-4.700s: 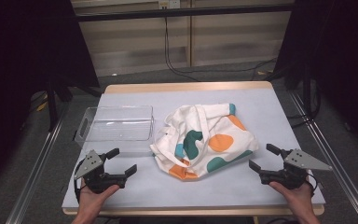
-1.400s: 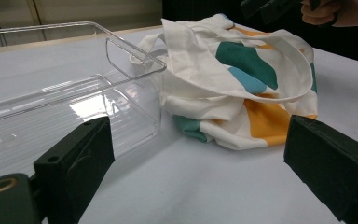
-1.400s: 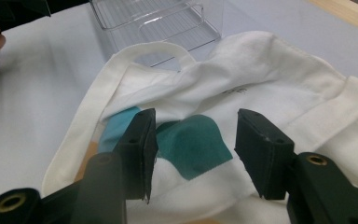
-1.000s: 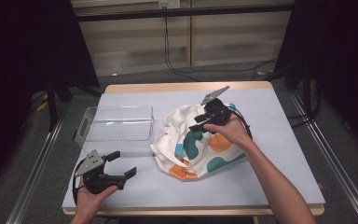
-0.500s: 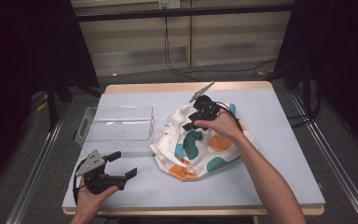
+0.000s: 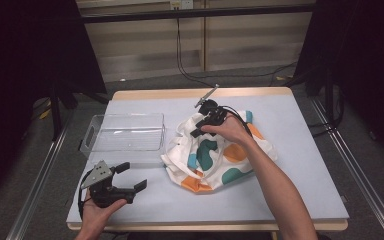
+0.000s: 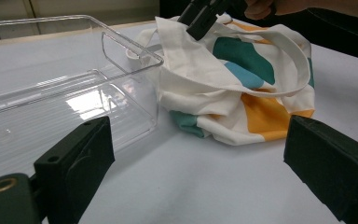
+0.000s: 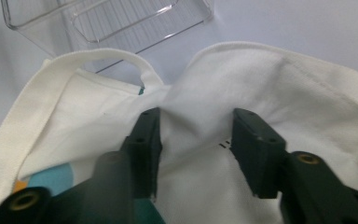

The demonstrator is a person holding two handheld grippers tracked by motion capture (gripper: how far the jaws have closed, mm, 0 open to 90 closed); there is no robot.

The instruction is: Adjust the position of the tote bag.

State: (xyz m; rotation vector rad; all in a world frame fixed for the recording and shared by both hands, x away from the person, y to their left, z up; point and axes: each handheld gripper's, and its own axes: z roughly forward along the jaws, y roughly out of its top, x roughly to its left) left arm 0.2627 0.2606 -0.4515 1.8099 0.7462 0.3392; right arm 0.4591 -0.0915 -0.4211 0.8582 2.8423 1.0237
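A crumpled white tote bag (image 6: pixel 220 160) with teal and orange blobs lies mid-table. My right gripper (image 6: pixel 198 126) presses down on the bag's far left part. In the right gripper view its jaws (image 8: pixel 193 126) stand open, straddling a raised fold of white cloth (image 8: pixel 261 84), next to a strap loop (image 8: pixel 98 58). My left gripper (image 6: pixel 134 176) rests open at the front left, apart from the bag, with nothing between its jaws (image 7: pixel 198 154). From there the bag (image 7: pixel 242 79) and the right gripper (image 7: pixel 200 18) show ahead.
A clear plastic bin (image 6: pixel 125 132) stands empty at the left, touching the bag's left edge; it also shows as the bin (image 7: pixel 51 93) and the bin (image 8: pixel 107 23). The grey table (image 6: pixel 300 165) has metal rails along both sides.
The right gripper came from the table's front right to the bag, then shifted slightly left and down onto its far left part. The left gripper stayed put.
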